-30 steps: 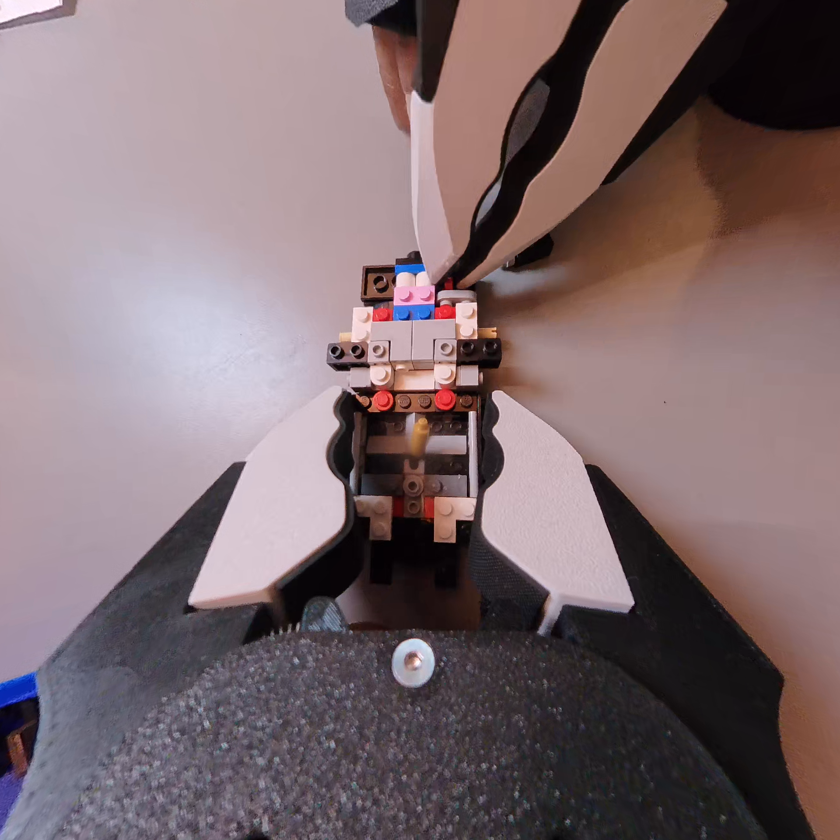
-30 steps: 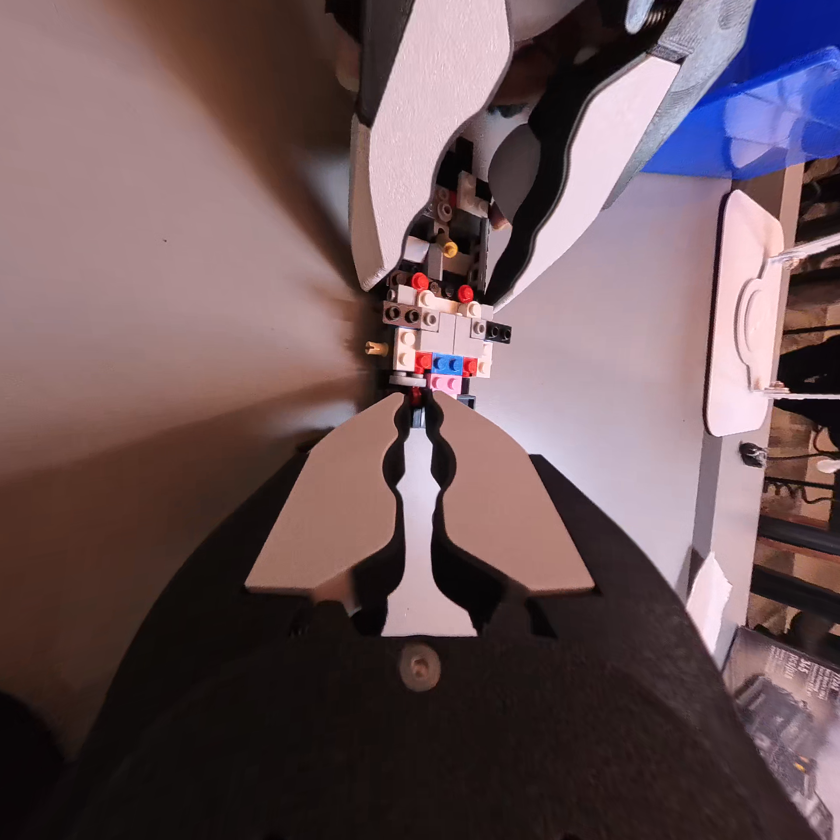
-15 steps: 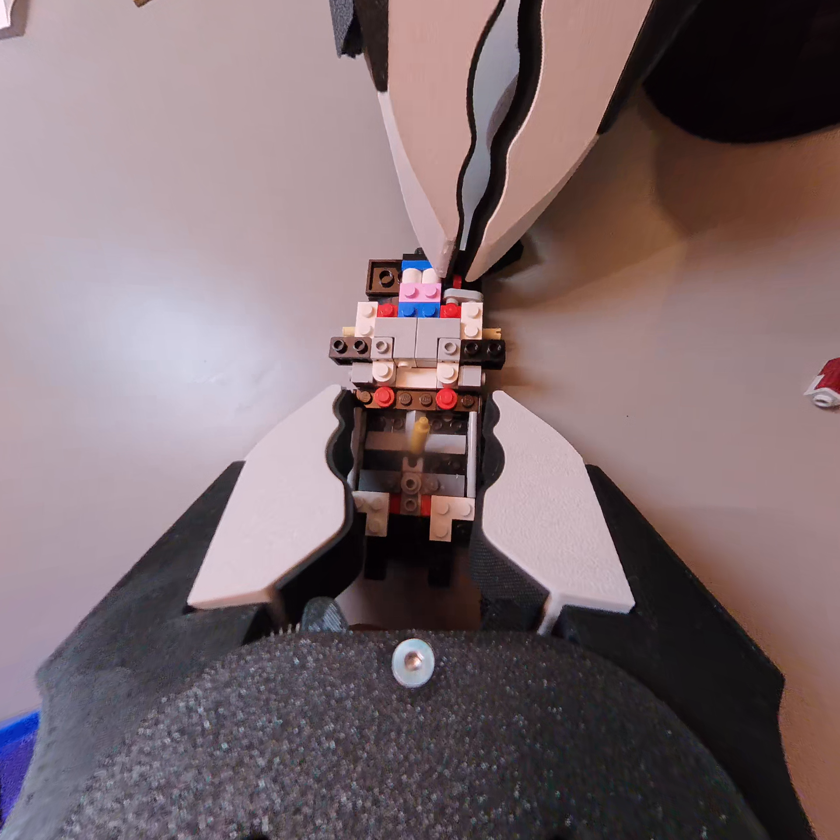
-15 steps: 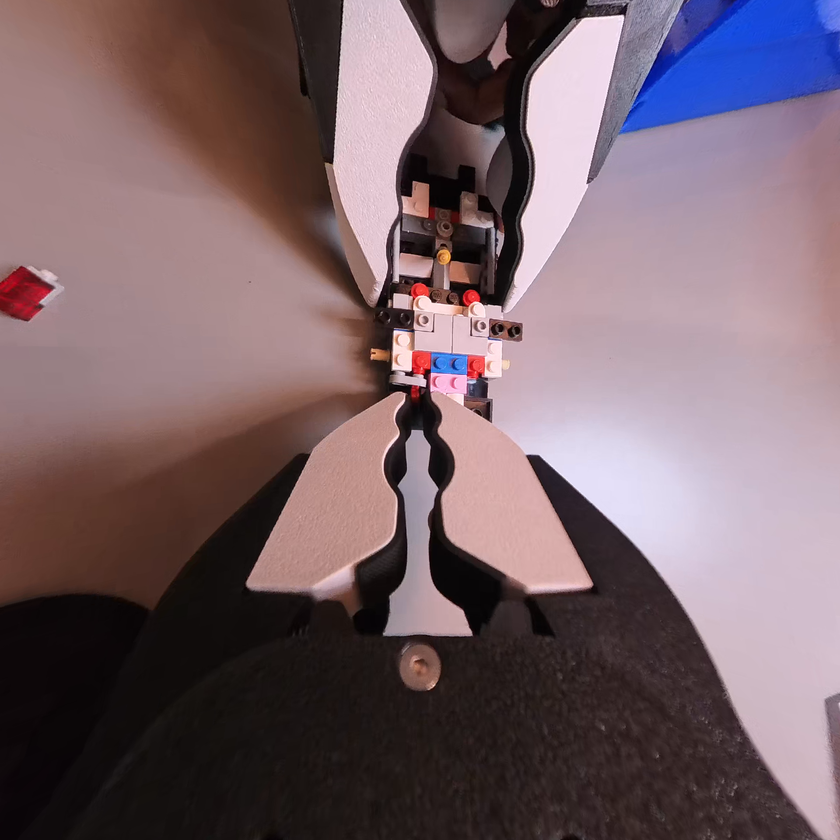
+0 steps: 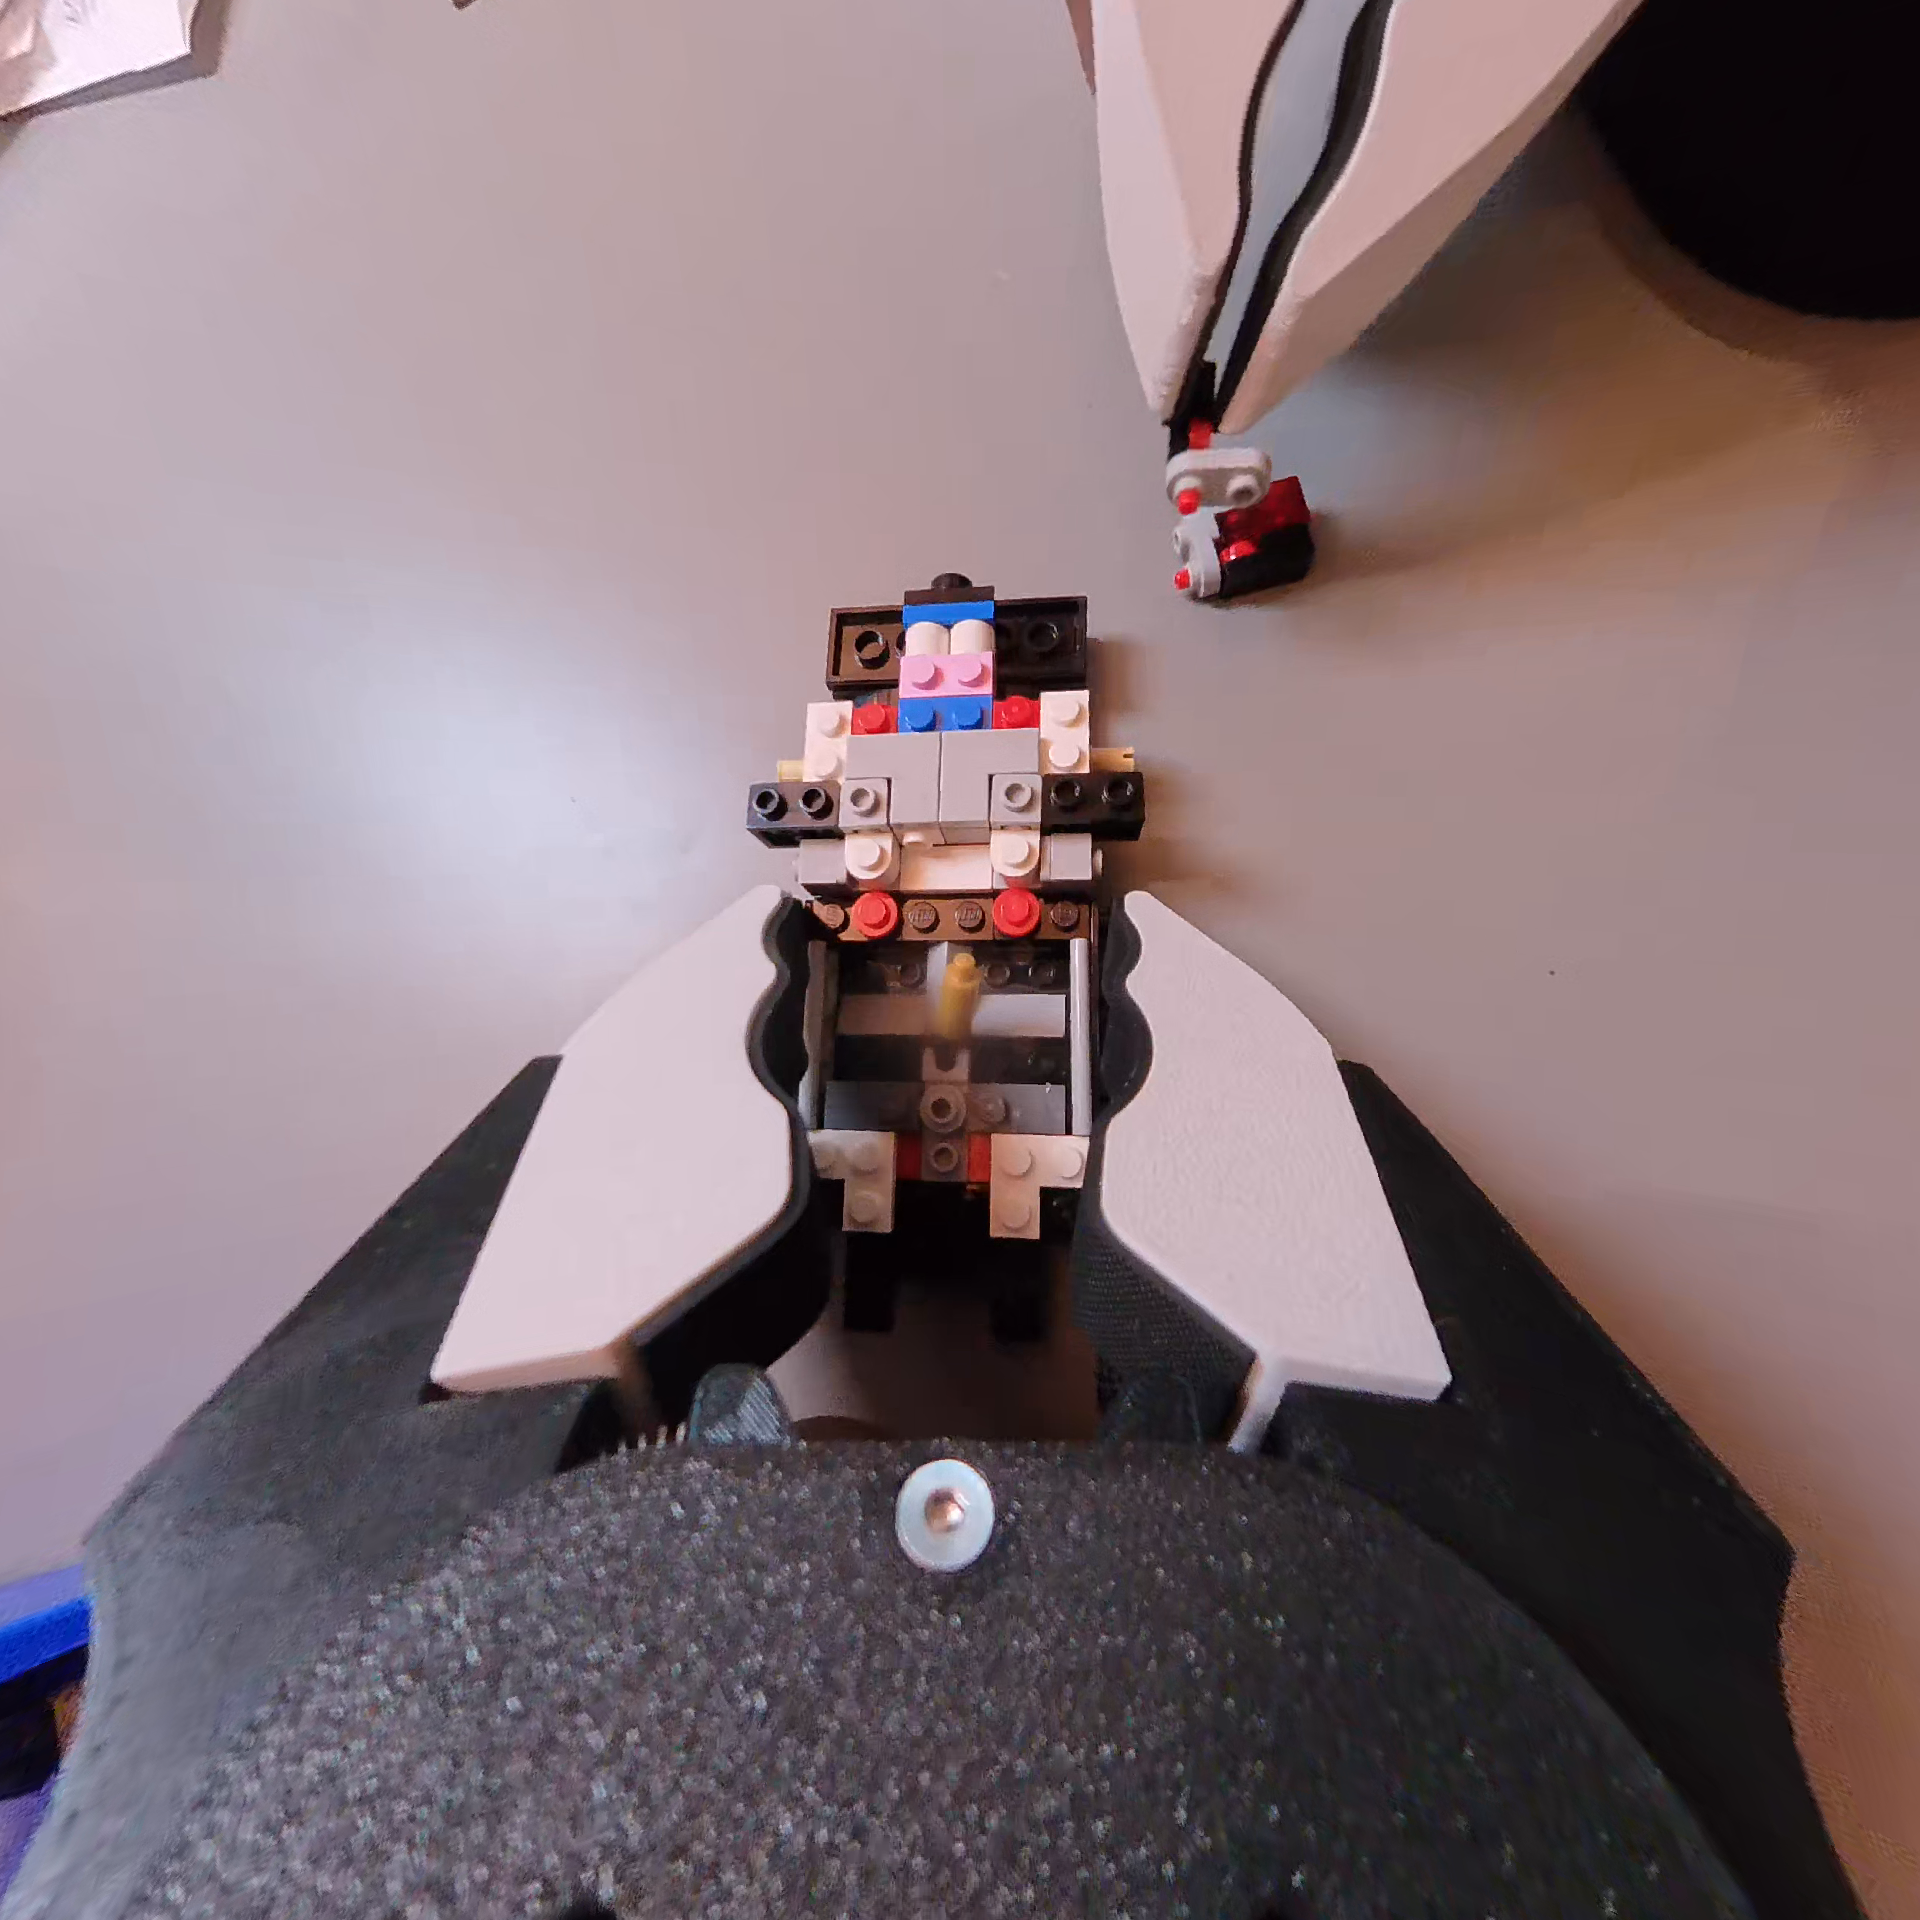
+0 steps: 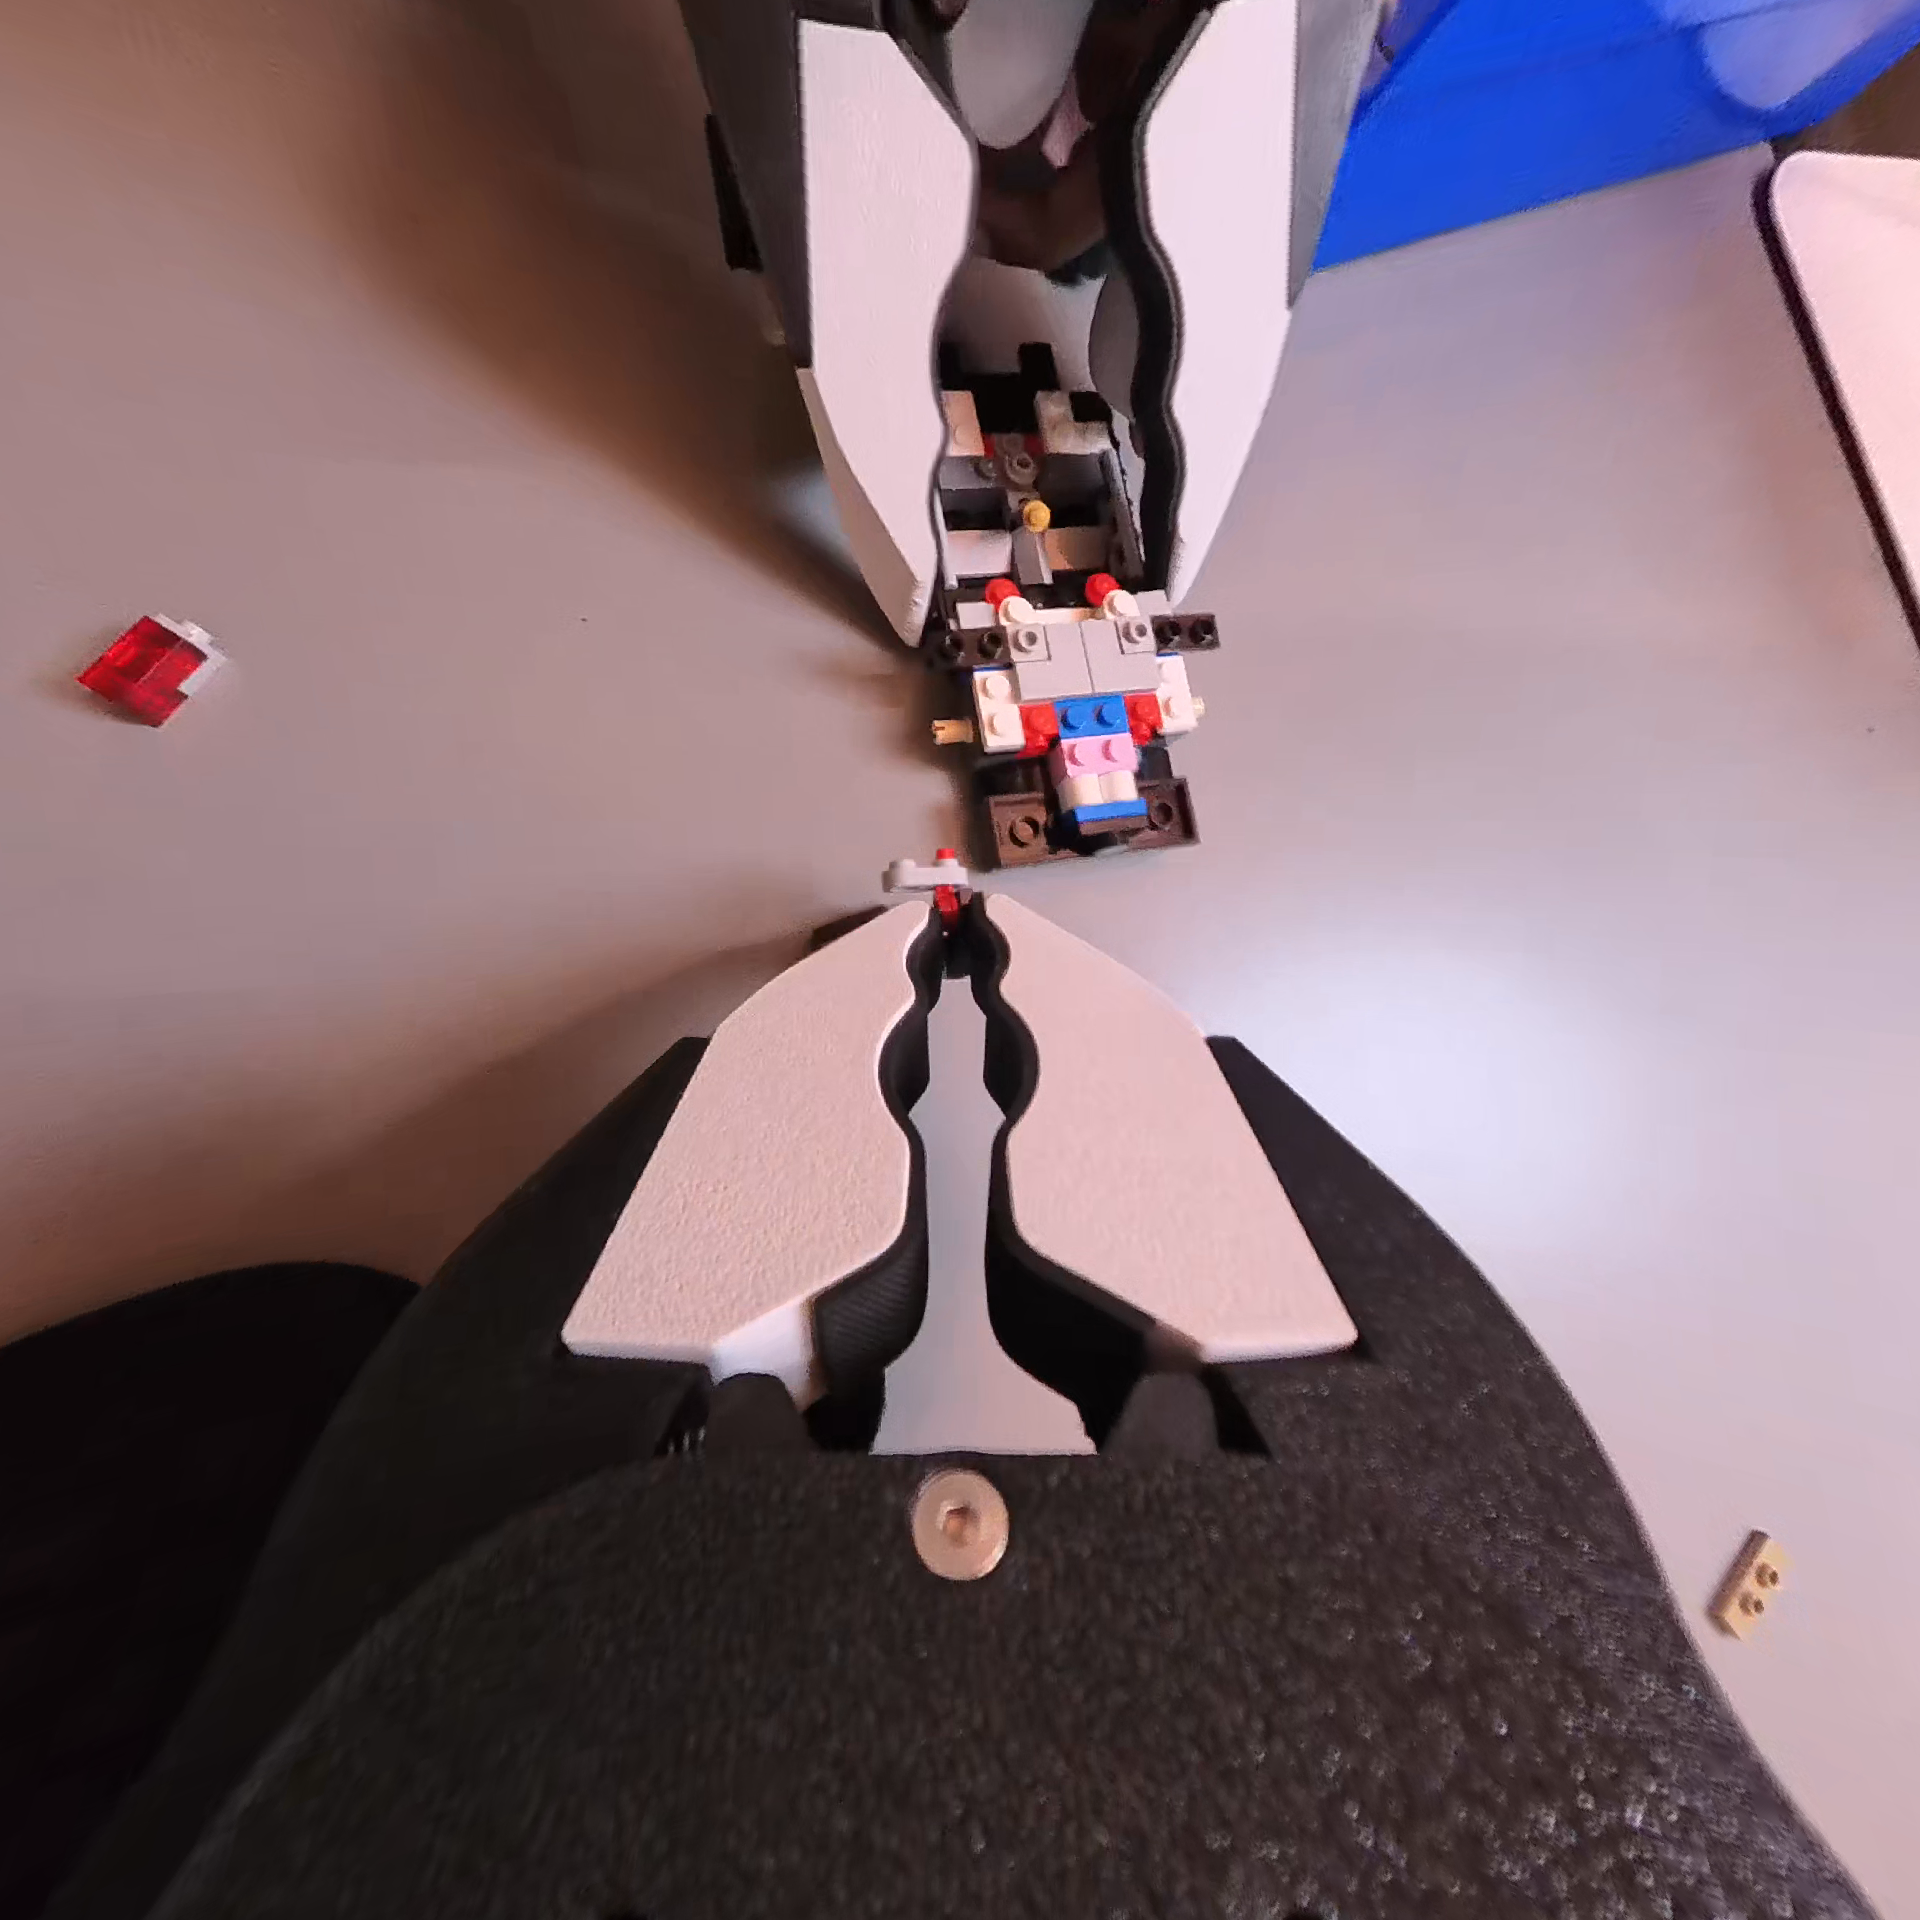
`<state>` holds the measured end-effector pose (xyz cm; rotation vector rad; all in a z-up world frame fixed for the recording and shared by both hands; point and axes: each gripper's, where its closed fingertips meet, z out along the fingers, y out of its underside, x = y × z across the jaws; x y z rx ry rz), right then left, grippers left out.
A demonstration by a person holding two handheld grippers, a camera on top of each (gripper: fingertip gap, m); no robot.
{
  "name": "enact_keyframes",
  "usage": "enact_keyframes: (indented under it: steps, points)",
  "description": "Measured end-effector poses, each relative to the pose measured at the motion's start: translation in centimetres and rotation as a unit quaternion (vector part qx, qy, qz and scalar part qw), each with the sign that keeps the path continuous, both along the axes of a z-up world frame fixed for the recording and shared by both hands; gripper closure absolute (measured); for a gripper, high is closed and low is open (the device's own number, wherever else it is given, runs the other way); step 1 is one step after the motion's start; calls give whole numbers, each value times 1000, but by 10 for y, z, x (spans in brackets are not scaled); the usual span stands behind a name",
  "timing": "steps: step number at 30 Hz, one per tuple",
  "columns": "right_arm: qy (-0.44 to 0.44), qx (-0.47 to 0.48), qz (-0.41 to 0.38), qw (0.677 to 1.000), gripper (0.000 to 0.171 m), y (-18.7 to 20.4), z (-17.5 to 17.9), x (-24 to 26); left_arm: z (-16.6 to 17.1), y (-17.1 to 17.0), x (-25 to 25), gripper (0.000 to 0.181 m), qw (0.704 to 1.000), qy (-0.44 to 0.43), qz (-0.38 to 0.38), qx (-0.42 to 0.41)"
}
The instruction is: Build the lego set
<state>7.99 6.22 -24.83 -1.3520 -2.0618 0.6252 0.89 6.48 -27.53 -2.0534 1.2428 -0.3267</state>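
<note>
My left gripper [image 5: 951,904] is shut on a small brick model [image 5: 945,790] of grey, white, black, red, blue and pink pieces, gripping its near half just above the grey table. The model's far end sticks out past the fingertips. My right gripper [image 6: 948,912] is shut on a small grey piece with a red pin [image 6: 923,871], held apart from the model [image 6: 1081,717], just off its dark end plate. In the left wrist view the right gripper [image 5: 1210,410] shows at the upper right with the grey piece [image 5: 1218,478] hanging from its tips. The left gripper [image 6: 1044,613] shows at the top of the right wrist view.
A red transparent brick with a grey bit [image 6: 151,670] lies on the table [image 6: 416,416]; it also shows in the left wrist view [image 5: 1257,540]. A tan plate [image 6: 1751,1598] lies near right. A blue bin [image 6: 1538,125] and a white flat object [image 6: 1860,312] stand far right. The gap from one gripper's tips to the other's is roughly 8 cm.
My right gripper has pulled the small grey piece with the red pin off the model's far end and drawn back from it. My left gripper still holds the model in place.
</note>
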Motion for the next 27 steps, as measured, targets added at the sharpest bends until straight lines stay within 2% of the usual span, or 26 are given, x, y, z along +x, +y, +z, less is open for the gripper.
enact_keyframes:
  steps: [10,14,17,21,27]
  points:
    - [8,20,-50,998,166,12,0,5,2,40,24,132,999,12,-40,33]
    - [14,22,-81,996,166,21,2,12,4,61,31,125,998,27,-39,48]
    - [14,25,-103,994,166,27,0,18,10,81,26,118,993,54,-5,108]
    - [19,11,-115,993,166,27,-4,24,26,74,19,123,989,30,21,145]
    - [3,-10,-98,995,166,18,-12,26,35,27,13,130,994,-58,35,88]
